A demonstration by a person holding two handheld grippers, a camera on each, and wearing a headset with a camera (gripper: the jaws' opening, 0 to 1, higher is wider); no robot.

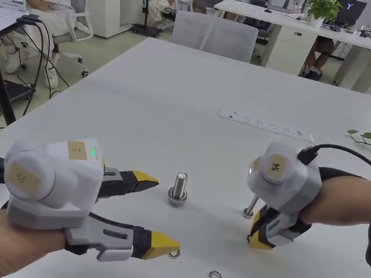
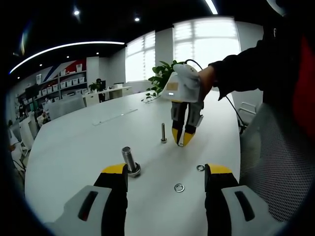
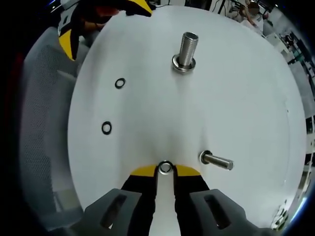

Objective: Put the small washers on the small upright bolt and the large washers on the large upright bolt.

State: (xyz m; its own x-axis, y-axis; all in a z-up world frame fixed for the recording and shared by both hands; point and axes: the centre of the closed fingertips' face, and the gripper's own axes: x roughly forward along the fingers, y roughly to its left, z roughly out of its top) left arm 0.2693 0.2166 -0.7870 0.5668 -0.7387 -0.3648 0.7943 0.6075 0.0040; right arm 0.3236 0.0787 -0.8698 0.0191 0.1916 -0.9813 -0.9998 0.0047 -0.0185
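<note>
Right hand-held gripper (image 3: 166, 173) tight around a washer (image 3: 166, 167), small bolt (image 3: 217, 161) just beside; left hand-held gripper (image 2: 166, 171) wide open, empty.

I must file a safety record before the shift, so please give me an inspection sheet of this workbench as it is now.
Surface: white table, no spill seen.
Job's things: large bolt and small bolt upright; loose washers, two, lying flat.
Clutter: power strip on the table.
Grippers: left claw open, empty; right claw shut on a washer at the table.
Cables: black cable leaving the right claw.
Surroundings: office chair, potted plant, seated people behind.
</note>
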